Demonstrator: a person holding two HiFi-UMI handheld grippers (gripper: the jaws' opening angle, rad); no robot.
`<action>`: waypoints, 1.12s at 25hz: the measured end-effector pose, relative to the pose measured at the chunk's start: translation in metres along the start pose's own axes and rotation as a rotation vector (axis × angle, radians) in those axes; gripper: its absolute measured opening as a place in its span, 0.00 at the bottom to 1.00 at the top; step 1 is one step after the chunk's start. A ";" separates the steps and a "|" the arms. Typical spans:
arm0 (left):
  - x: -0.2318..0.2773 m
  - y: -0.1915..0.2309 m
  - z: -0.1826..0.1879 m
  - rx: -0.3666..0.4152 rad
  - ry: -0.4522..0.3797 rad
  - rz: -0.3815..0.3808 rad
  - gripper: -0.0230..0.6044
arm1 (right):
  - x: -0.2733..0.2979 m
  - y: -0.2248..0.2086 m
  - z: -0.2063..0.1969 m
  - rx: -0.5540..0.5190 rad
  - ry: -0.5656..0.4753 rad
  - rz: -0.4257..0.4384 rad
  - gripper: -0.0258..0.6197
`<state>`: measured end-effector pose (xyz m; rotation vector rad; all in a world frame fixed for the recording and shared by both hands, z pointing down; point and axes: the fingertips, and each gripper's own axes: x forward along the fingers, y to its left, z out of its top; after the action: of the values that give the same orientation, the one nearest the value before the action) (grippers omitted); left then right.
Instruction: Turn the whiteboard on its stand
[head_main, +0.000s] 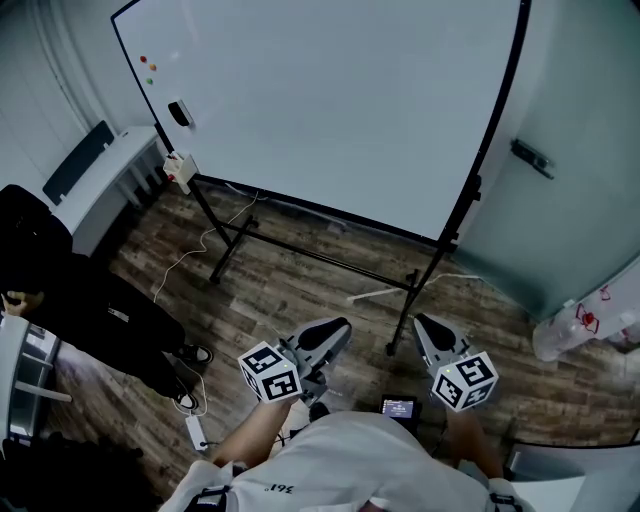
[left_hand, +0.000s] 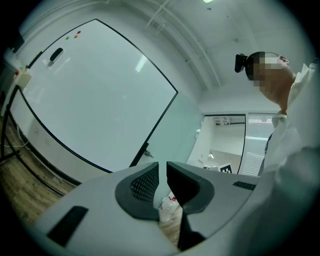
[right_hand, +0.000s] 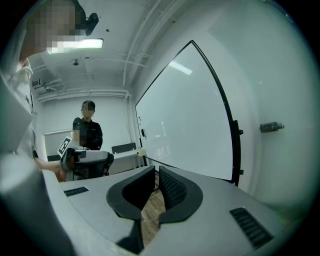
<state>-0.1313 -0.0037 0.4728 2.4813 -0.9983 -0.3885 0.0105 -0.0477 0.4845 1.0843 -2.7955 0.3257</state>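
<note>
- Ahead of the person in the head view, the whiteboard (head_main: 330, 100) sits on its stand (head_main: 300, 250), well apart from the left gripper (head_main: 338, 332) and right gripper (head_main: 424, 328). Recommended: open the jaws before reaching the frame, then grip an edge and turn it steadily.
- Left gripper view: jaws nearly together, holding nothing. The whiteboard lies ahead-left, its face blank.
- Right gripper view: jaws nearly together, holding nothing. The whiteboard lies ahead-right, with no legible writing.
</note>
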 end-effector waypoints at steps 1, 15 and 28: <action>0.000 0.000 0.001 -0.002 0.001 0.003 0.12 | 0.001 0.001 0.001 -0.003 0.001 0.003 0.11; -0.001 0.000 0.002 0.010 0.003 -0.010 0.12 | 0.002 0.011 0.006 -0.045 -0.006 0.011 0.08; -0.007 0.001 -0.001 0.001 -0.001 0.002 0.12 | 0.002 0.016 0.003 -0.083 0.021 0.018 0.08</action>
<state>-0.1364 0.0009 0.4746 2.4811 -1.0018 -0.3889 -0.0026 -0.0382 0.4793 1.0316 -2.7748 0.2188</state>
